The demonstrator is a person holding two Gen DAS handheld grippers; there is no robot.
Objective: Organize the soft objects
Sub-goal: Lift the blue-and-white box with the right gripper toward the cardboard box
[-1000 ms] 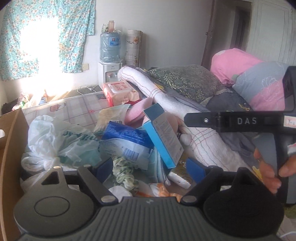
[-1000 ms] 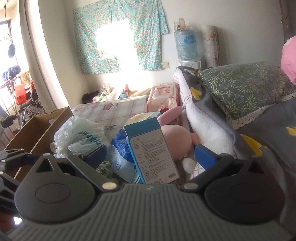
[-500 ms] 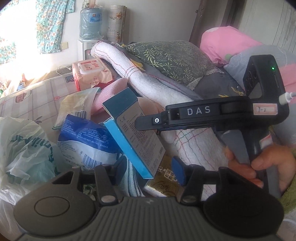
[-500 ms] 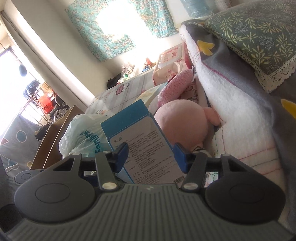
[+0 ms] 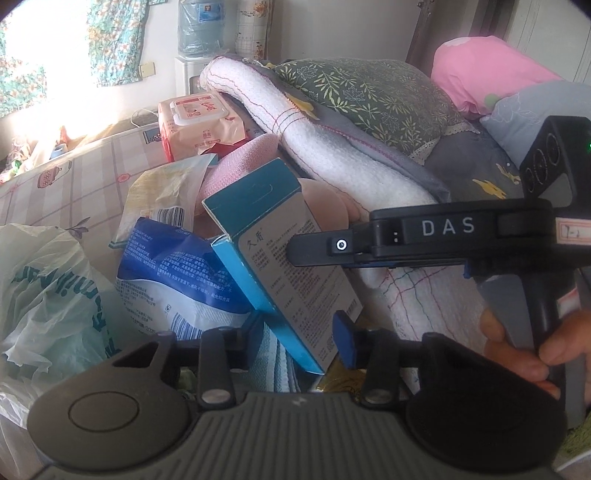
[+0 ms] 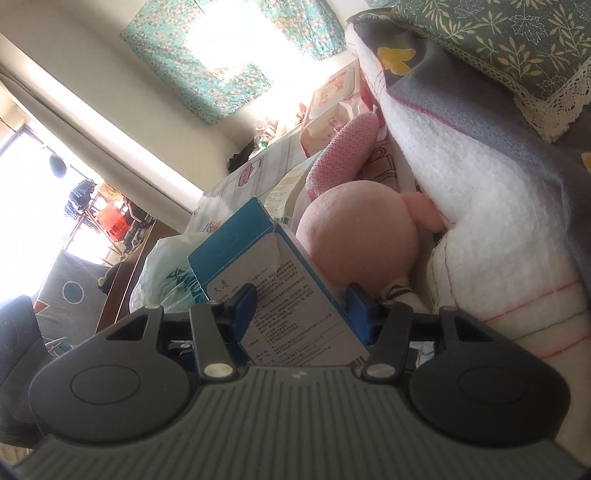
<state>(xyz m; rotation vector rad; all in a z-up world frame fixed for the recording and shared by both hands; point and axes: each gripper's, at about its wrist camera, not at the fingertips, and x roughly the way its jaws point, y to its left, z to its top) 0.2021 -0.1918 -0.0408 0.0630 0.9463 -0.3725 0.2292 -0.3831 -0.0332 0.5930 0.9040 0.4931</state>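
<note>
Blue carton (image 5: 280,266) stands tilted in the pile on the bed, top leaning away toward the window, printed face toward both cameras. Left gripper (image 5: 301,334): jaws have just been closing to a narrow gap around the carton's lower end; its right pad (image 5: 343,341) sits at the carton's bottom corner, the left pad is largely hidden behind the carton edge, so actual pressing cannot be confirmed. Right gripper (image 6: 303,312): jaws have just narrowed and its blue pads (image 6: 358,312) lie against the two long edges of the carton, which it grips across the width. Behind the carton, touching it: pink plush toy (image 6: 358,243). Left of the carton: crumpled blue-and-white packet (image 5: 177,280), then a pale plastic bag (image 5: 48,295); little free room on that side. Right of the carton: rolled white towel (image 5: 332,147) and grey blanket, close in. Beyond the carton: pack of wet wipes (image 5: 199,125) on the checked mattress (image 5: 81,184), the only open surface. Left view alone shows the right gripper's black body marked DAS crossing in front of the carton, the person's right hand (image 5: 532,347) on its handle, the leaf-print pillow (image 5: 369,96) and a water dispenser bottle (image 5: 201,26). Right view alone shows a cardboard box (image 6: 129,266) beside the bed, past the bag.
</note>
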